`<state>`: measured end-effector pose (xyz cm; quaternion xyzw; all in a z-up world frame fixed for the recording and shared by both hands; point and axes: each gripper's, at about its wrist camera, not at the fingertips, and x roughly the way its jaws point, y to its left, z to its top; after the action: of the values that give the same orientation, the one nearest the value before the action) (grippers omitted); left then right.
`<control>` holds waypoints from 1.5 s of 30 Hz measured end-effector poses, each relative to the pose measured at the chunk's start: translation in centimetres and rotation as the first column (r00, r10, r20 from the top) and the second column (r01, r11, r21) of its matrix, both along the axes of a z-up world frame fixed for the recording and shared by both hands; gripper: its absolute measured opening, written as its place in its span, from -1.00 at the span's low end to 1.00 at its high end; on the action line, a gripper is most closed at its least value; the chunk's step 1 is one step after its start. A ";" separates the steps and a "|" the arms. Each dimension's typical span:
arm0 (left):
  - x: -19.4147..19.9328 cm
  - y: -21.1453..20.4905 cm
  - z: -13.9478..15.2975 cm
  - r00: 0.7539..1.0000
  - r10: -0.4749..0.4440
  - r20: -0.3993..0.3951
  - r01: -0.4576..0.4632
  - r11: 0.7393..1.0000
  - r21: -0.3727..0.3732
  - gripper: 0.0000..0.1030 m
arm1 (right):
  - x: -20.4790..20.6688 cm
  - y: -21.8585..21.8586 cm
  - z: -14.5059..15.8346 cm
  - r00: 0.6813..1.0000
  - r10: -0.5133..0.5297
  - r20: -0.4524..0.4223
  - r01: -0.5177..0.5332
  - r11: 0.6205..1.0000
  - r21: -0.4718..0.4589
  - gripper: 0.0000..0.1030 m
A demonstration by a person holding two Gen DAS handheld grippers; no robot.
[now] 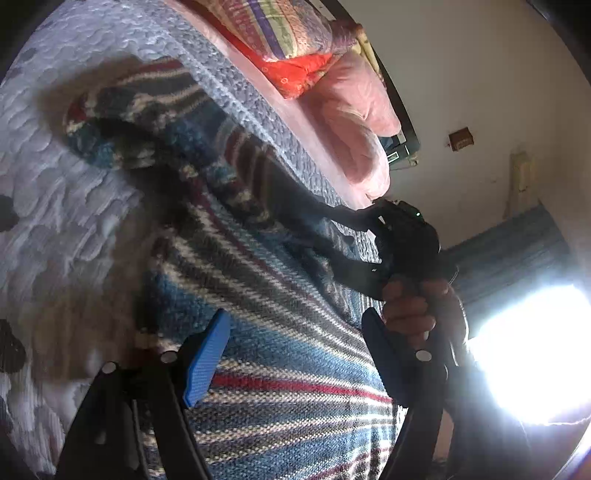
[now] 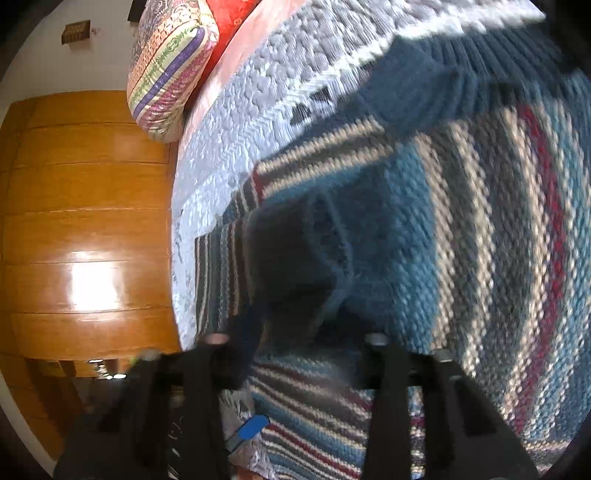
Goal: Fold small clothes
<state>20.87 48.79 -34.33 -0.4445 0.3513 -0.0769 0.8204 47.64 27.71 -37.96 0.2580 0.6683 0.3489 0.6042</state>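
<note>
Our left gripper (image 1: 295, 354) stands open over the striped knit sweater (image 1: 280, 332).

We see its blue pads (image 1: 207, 363) spread wide, with the sweater's blue, grey, white and red stripes filling the gap between them. The sweater lies on a pale quilted bedspread (image 1: 59, 206), one sleeve (image 1: 122, 122) bunched farther up. Beyond, a hand (image 1: 413, 306) grips our right gripper (image 1: 399, 247) at the sweater's far edge. Pink bedding (image 1: 354, 122) and a patterned pillow (image 1: 280, 26) lie behind.

blue-striped sweater (image 1: 288, 332), lavender bedspread (image 1: 55, 184)
</note>
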 end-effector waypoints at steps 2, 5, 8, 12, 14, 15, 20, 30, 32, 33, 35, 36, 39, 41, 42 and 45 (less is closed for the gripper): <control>-0.3 0.4 -0.1 1.000 0.006 -0.006 -0.006 1.000 0.001 0.44 | 0.3 -0.1 1.2 1.000 -0.007 0.030 0.007 1.000 -0.004 -0.85; -0.7 1.1 0.7 1.000 0.024 0.016 -0.024 1.000 -0.007 0.44 | 1.0 -0.6 4.8 0.992 -0.004 0.125 0.005 1.000 -0.002 -0.87; -0.8 1.8 2.0 0.998 0.046 0.043 -0.045 0.999 -0.017 0.44 | 1.7 -2.8 9.4 0.973 0.000 0.231 0.005 1.000 -0.020 -0.88; -1.0 2.9 3.3 0.994 0.079 0.071 -0.075 0.995 -0.059 0.44 | 2.0 -6.6 14.4 0.939 0.007 0.345 0.011 0.999 -0.052 -0.88; -0.4 3.3 4.0 0.993 0.087 0.079 -0.082 0.994 -0.069 0.44 | 2.4 -8.5 16.4 0.921 0.006 0.388 0.025 0.997 -0.076 -0.88; -0.2 3.5 4.4 0.993 0.088 0.085 -0.081 0.994 -0.074 0.44 | 2.5 -9.6 16.9 0.915 0.004 0.403 0.032 0.996 -0.085 -0.88; 2.1 4.5 6.6 0.992 0.071 0.108 -0.061 0.995 -0.084 0.43 | 3.7 -15.1 18.1 0.893 -0.024 0.449 0.092 0.987 -0.131 -0.88; 9.3 3.5 7.1 0.996 -0.059 0.070 0.066 0.992 -0.106 0.42 | 3.8 -22.8 10.8 0.925 -0.063 0.375 0.148 0.968 -0.203 -0.88; 10.9 2.9 6.3 0.995 -0.091 0.042 0.095 0.990 -0.103 0.41 | 3.4 -23.9 8.1 0.935 -0.068 0.347 0.152 0.963 -0.221 -0.88; 11.6 2.7 5.9 0.994 -0.104 0.026 0.106 0.989 -0.100 0.41 | 3.2 -24.2 7.0 0.938 -0.069 0.339 0.154 0.961 -0.231 -0.88; 13.0 2.3 4.9 0.992 -0.130 -0.007 0.129 0.988 -0.084 0.41 | 2.9 -25.0 5.0 0.945 -0.079 0.319 0.161 0.957 -0.240 -0.88; 13.6 2.2 4.4 0.990 -0.138 -0.023 0.136 0.988 -0.077 0.41 | 2.9 -25.4 3.9 0.949 -0.083 0.306 0.162 0.956 -0.243 -0.88; 15.2 2.0 2.8 0.984 -0.155 -0.082 0.151 0.987 -0.046 0.41 | 2.7 -26.1 1.3 0.955 -0.083 0.283 0.158 0.955 -0.252 -0.88; 16.0 1.9 2.0 0.979 -0.167 -0.118 0.166 0.986 -0.016 0.41 | 2.5 -26.6 -0.2 0.960 -0.087 0.268 0.155 0.957 -0.246 -0.87; 16.3 1.9 1.6 0.976 -0.170 -0.135 0.172 0.985 -0.001 0.41 | 2.5 -26.7 -0.8 0.961 -0.086 0.263 0.152 0.958 -0.242 -0.86; 17.0 2.2 0.4 0.965 -0.173 -0.198 0.180 0.984 0.017 0.37 | 2.4 -27.5 -1.8 0.965 -0.100 0.242 0.150 0.969 -0.197 -0.77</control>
<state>37.85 50.96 -33.89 -0.4023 0.4697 -0.0993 0.7795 50.05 0.23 -39.75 0.1912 0.6098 0.2635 0.7226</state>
